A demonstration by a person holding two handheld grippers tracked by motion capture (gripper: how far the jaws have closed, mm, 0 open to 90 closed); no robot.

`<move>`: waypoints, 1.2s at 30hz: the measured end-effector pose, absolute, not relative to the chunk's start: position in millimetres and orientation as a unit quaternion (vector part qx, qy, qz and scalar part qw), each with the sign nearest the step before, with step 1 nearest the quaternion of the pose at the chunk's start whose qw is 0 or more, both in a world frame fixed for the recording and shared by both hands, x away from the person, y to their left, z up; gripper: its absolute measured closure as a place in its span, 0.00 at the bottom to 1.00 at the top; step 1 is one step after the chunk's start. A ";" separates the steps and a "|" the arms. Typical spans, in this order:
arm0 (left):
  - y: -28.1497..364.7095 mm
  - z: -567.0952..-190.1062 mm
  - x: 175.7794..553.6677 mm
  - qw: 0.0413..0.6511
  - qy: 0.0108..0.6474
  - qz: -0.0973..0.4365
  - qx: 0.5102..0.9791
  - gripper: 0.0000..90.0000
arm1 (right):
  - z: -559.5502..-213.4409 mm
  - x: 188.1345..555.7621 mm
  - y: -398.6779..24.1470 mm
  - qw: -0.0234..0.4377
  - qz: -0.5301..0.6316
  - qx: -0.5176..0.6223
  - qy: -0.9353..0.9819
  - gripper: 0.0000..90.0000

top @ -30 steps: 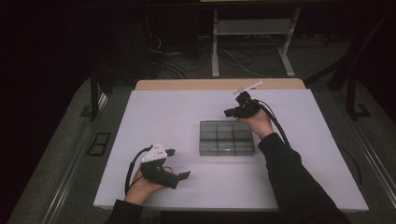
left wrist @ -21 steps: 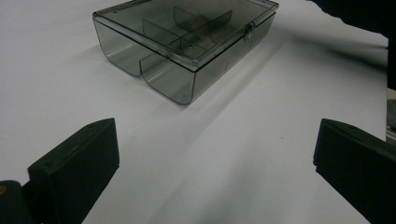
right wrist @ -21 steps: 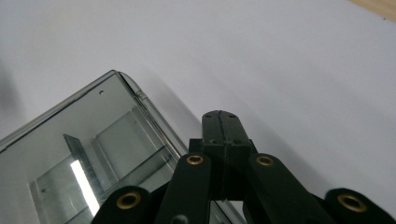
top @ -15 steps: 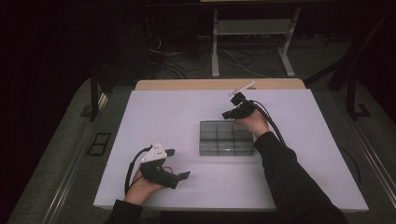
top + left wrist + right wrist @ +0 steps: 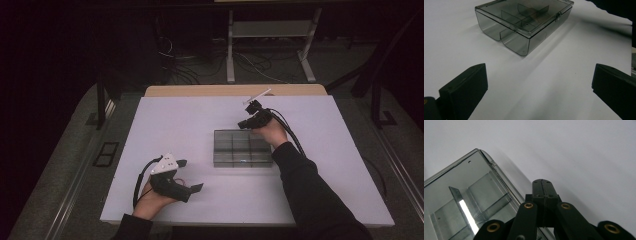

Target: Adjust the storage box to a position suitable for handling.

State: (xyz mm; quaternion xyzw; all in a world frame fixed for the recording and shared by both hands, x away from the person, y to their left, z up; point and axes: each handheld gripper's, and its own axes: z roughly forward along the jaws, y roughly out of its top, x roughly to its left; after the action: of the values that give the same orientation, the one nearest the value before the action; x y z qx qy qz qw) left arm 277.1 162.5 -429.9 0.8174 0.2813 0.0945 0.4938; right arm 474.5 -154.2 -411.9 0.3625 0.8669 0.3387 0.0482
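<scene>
On the white table (image 5: 165,125), the left gripper (image 5: 189,175) lies low near the front edge with its 2 jaws spread wide and nothing between them. Ahead of it and off to its right, well apart, sits the smoky clear box (image 5: 242,148), lid down, its dividers showing through the top. At the box's far right corner is the right gripper (image 5: 246,123), jaws pressed together on nothing, their tip just beside the lid's edge; whether it touches cannot be told.

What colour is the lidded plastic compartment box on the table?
The clear plastic compartment box is smoky grey and see-through, shown best in the left gripper view.
</scene>
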 end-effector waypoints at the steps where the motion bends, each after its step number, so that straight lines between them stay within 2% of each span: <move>1: 162.7 -430.0 277.2 0.493 0.281 0.095 0.818 0.00 | -411.9 474.2 -154.2 0.047 0.339 0.363 0.867 1.00; 36: 162.5 -429.9 276.4 0.493 0.281 0.098 0.817 0.00 | -411.3 438.9 -153.6 0.032 0.330 0.334 0.882 1.00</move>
State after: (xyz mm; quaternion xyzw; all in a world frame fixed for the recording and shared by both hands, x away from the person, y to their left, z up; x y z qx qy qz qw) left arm 276.4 162.5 -429.9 0.8174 0.2813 0.0980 0.4930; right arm 438.9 -153.6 -411.3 0.3339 0.8825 0.3297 0.0318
